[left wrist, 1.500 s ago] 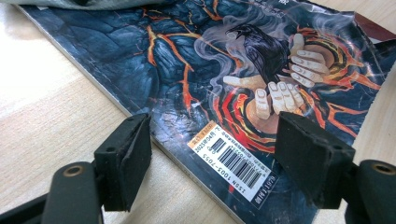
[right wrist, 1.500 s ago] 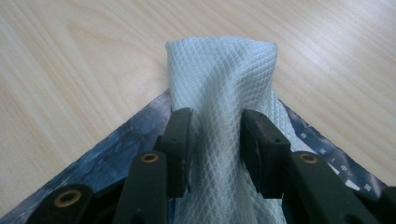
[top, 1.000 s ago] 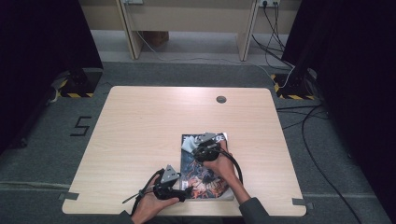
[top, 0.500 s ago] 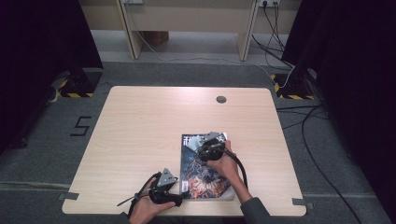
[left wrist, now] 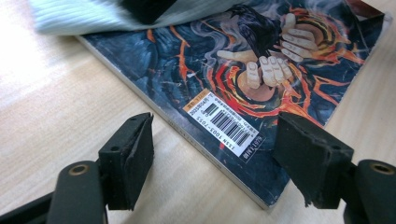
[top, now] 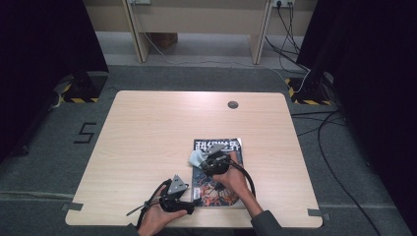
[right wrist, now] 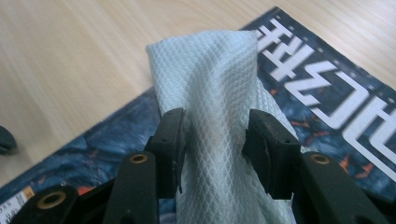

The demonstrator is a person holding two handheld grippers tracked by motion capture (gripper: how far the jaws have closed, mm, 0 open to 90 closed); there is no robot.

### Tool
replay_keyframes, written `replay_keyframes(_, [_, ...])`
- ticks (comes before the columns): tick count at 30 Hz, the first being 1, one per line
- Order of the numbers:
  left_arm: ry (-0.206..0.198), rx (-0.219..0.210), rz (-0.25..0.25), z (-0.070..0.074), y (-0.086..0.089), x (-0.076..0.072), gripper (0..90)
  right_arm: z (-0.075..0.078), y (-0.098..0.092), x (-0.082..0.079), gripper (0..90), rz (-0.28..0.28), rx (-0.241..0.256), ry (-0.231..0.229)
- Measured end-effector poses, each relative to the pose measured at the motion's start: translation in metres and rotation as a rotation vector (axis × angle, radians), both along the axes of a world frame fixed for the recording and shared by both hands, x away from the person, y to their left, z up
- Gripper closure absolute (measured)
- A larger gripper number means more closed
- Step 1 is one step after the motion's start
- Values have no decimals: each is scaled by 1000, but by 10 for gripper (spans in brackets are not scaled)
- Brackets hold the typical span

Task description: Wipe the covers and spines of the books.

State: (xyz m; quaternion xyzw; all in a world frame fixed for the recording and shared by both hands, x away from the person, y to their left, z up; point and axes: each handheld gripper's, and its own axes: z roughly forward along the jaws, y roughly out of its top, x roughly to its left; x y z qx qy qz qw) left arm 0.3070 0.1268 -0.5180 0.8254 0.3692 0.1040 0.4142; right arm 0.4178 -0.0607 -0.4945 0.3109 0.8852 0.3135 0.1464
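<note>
- A pale, waffle-textured cloth (right wrist: 217, 93) stands bunched up on the dark cover of a magazine (top: 216, 172), over the half of the cover away from the person.
- The right tongs (right wrist: 215, 135) pinch that cloth from both sides, jaws pressed into its folds and closed as far as the fabric allows.
- The magazine lies flat on the tabletop (top: 147, 132), right of centre and close to the person's edge, its white title lettering at the far end.
- The barcode label (left wrist: 224, 122) sits near the magazine's near corner, seen in the left gripper view.
- The left tongs (left wrist: 215, 154) are spread wide and hold nothing; their jaws stand either side of that corner, one over bare wood, one at the cover's edge.
- In the high view the left tongs (top: 189, 204) rest low by the magazine's near left corner.
</note>
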Motion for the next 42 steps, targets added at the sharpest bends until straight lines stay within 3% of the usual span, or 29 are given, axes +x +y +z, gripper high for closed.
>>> replay_keyframes(4, [-2,-3,2,0,-1,1,279,3,-27,5,566,-62,-44,-4])
replay_keyframes(10, [-3,-2,2,0,-1,1,283,5,-83,11,567,-232,-47,-11])
replay_keyframes(12, [-5,-3,1,0,-1,1,283,5,-94,13,568,-256,-46,-16])
replay_keyframes(14, [-1,2,0,0,-3,4,274,3,-97,12,579,-273,-29,-13])
replay_keyframes(16, [-1,9,-1,0,-4,6,250,5,-91,10,596,-280,-61,-26])
replay_keyframes(24, [-5,1,-1,-1,-5,7,245,4,-37,-11,609,-98,-57,-15])
replay_keyframes(27, [-11,-7,0,-2,-5,6,249,4,-28,-16,606,-54,-63,-14])
replay_keyframes(30, [-15,-16,-4,-2,-4,5,263,3,-34,-15,582,-66,-27,13])
replay_keyframes(33, [-16,-14,-6,-2,-4,5,263,4,-48,-11,574,-96,-26,23])
replay_keyframes(38, [-17,-17,-8,-3,-4,5,263,5,-79,-5,574,-177,-33,20])
replay_keyframes(42, [-17,-17,-9,-3,-3,5,263,6,-98,-2,581,-272,-43,11])
